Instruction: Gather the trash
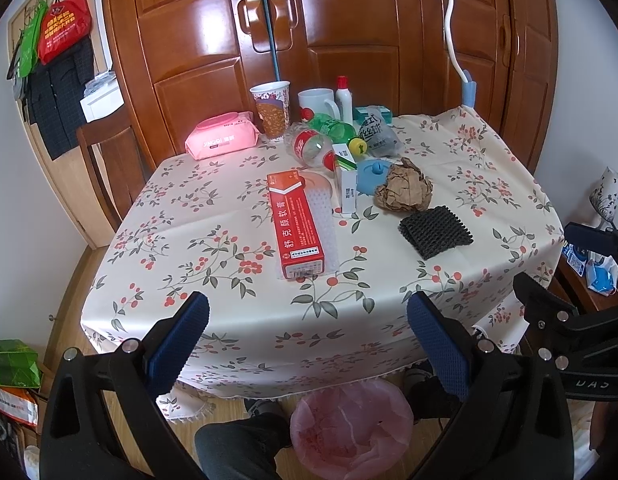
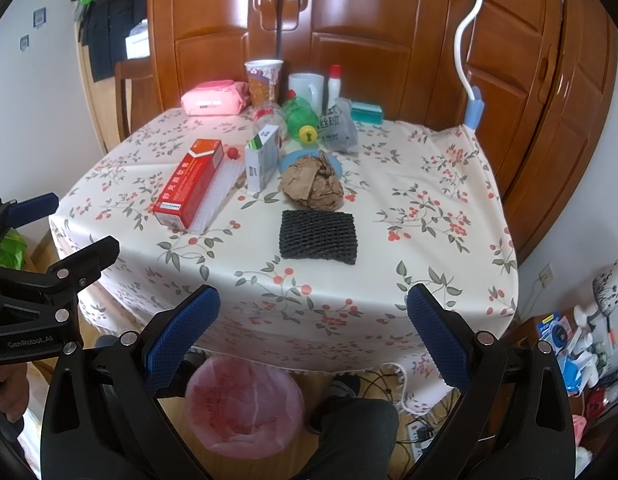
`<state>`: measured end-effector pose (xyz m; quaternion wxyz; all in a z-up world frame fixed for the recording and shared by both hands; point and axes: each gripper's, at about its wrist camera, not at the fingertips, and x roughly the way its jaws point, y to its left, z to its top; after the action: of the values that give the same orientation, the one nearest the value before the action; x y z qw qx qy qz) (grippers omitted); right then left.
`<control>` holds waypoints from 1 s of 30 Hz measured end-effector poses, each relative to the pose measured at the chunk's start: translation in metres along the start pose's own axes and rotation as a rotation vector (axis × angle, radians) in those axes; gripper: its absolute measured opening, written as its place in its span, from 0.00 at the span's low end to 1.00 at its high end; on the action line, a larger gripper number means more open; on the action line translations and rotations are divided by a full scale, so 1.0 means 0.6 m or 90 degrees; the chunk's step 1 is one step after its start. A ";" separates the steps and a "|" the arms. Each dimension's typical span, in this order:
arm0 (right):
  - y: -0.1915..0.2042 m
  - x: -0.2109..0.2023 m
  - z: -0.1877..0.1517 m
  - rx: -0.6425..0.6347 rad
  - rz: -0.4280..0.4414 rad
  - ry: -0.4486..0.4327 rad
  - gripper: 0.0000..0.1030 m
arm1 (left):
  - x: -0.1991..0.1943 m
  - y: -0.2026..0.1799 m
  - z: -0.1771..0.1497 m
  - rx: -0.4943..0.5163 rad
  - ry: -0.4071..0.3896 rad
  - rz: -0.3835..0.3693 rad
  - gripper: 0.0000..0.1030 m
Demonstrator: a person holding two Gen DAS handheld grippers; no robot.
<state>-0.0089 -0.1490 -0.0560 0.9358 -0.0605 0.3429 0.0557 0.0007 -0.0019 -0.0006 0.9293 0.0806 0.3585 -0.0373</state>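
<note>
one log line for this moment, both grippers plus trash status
left gripper: open, empty | right gripper: open, empty | crumpled brown paper, black foam net: on table | pink-lined bin: below table edge

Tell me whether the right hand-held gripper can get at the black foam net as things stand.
Probably yes: the right hand-held gripper is open, and the black foam net lies alone ahead of it, with only bare tablecloth between.

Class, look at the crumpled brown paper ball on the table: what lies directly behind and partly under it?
A blue round lid-like disc with a knob shows behind the brown paper ball. The ball covers the disc's near part, so its full shape cannot be seen.
</note>
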 end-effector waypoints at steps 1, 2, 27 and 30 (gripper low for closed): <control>0.005 0.001 0.001 -0.003 -0.001 0.001 0.94 | 0.000 0.000 0.000 0.000 0.000 0.000 0.95; 0.005 0.001 0.001 -0.003 -0.001 0.001 0.94 | 0.000 0.000 0.000 -0.001 0.000 0.001 0.95; 0.010 0.007 -0.001 -0.006 -0.003 0.005 0.94 | 0.006 0.001 -0.006 -0.002 0.001 -0.004 0.95; 0.010 0.007 -0.001 -0.006 -0.003 0.005 0.94 | 0.006 0.000 -0.007 -0.003 0.000 -0.005 0.95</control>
<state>-0.0073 -0.1431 -0.0597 0.9342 -0.0657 0.3464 0.0544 0.0008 -0.0013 -0.0063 0.9292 0.0773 0.3593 -0.0403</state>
